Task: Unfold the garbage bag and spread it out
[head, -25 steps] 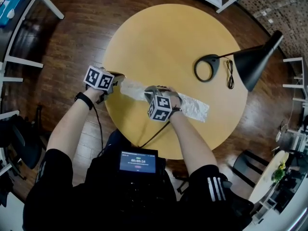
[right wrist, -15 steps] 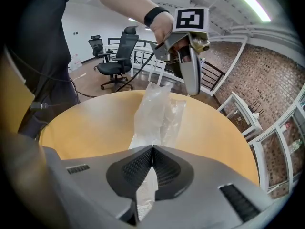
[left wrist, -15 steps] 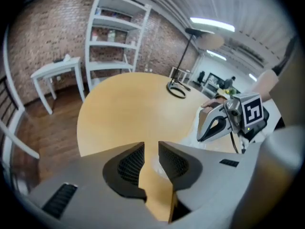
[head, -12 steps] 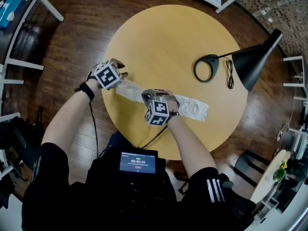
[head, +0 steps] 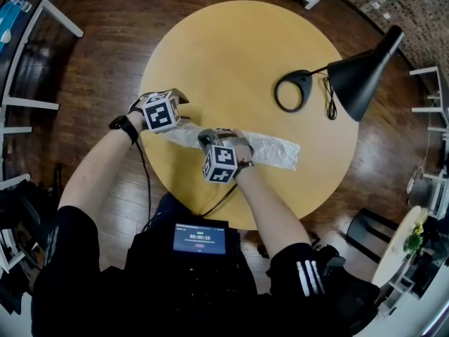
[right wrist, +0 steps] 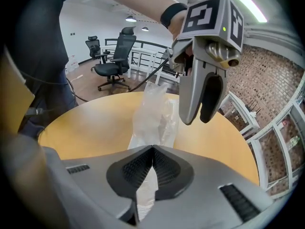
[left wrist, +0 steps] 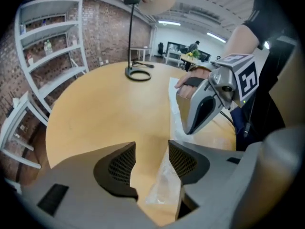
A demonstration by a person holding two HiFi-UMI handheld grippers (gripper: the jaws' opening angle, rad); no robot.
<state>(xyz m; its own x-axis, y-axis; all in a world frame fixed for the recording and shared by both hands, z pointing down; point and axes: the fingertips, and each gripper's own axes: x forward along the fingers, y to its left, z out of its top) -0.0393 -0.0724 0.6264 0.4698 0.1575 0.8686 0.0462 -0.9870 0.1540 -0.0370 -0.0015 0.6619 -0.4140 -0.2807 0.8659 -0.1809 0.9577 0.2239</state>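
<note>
Round table bears garbage bag and lamp.

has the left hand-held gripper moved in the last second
Yes: the left hand-held gripper shifted inward from the table edge; its jaws have just been opening, garbage bag between them.

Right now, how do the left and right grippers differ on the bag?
On the left gripper the jaws stand apart, having just been opening, with the garbage bag loose between them; on the right gripper they are shut on it. The left gripper is at the bag's end by the table edge; the right gripper nearer its middle. Both point down.
</note>
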